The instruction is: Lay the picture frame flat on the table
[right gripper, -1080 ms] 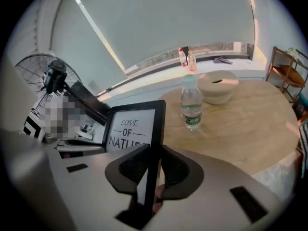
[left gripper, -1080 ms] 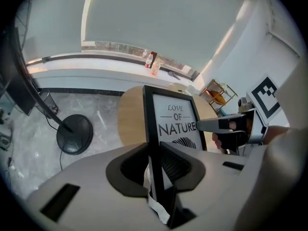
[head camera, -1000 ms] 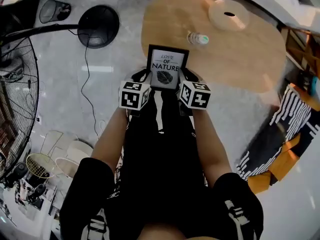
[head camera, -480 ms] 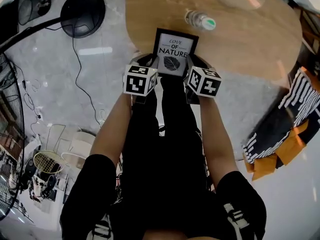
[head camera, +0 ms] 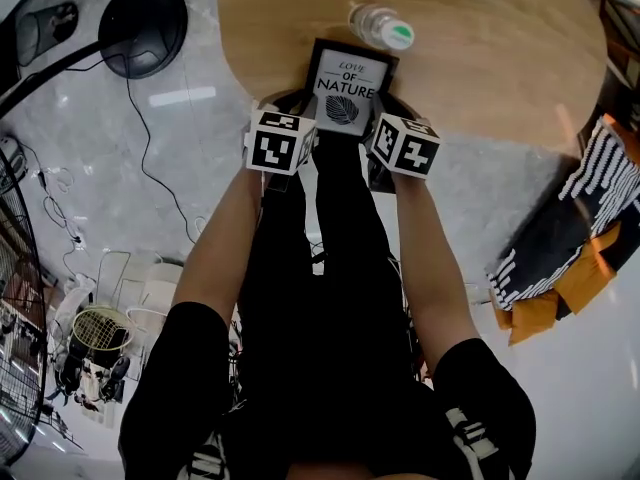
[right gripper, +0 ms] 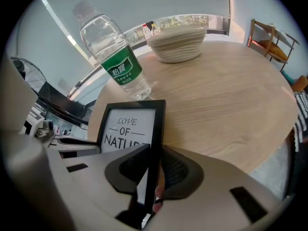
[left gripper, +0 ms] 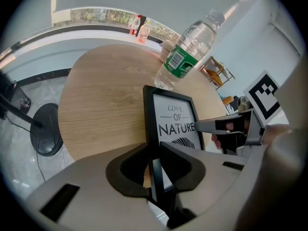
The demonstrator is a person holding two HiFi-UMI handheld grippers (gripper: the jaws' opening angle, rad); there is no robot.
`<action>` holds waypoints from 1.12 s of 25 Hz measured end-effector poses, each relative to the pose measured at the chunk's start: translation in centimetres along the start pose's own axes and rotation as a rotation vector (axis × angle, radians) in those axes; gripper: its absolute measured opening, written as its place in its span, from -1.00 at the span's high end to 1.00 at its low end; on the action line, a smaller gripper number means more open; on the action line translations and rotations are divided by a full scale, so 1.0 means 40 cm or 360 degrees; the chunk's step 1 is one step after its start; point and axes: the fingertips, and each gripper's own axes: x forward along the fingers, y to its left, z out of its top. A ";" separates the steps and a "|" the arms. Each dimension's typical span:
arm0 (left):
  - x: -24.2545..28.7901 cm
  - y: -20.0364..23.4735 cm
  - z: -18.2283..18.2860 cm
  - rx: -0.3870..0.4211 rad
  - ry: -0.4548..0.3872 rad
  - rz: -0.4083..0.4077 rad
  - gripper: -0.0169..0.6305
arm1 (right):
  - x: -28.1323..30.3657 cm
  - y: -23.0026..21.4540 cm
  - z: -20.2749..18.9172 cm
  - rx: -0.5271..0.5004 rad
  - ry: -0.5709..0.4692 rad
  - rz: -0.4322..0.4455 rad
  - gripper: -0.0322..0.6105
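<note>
You hold the frame point(head camera: 347, 86) with both grippers. Your left gripper point(left gripper: 153, 163) is pinched on the frame's left side, low down. Your right gripper point(right gripper: 150, 173) is pinched on its right side, low down too. The frame is over the near edge of the table point(head camera: 480, 78), with its picture facing you. It is just in front of the bottle point(head camera: 381, 26). I cannot tell if its bottom touches the table.

The frame looks light and stiff, so it should not bend. Its black sides are thin and smooth, so they could slip. The front may be glass, so a drop could crack it. Holding both sides is a good grip. Lay it down slowly. Mind the bottle, because the top of the frame could bump it.
</note>
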 end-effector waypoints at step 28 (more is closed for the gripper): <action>-0.567 -0.181 0.249 0.0126 -0.0634 0.0112 0.69 | -0.555 0.175 0.255 -0.0098 -0.0617 0.0118 0.43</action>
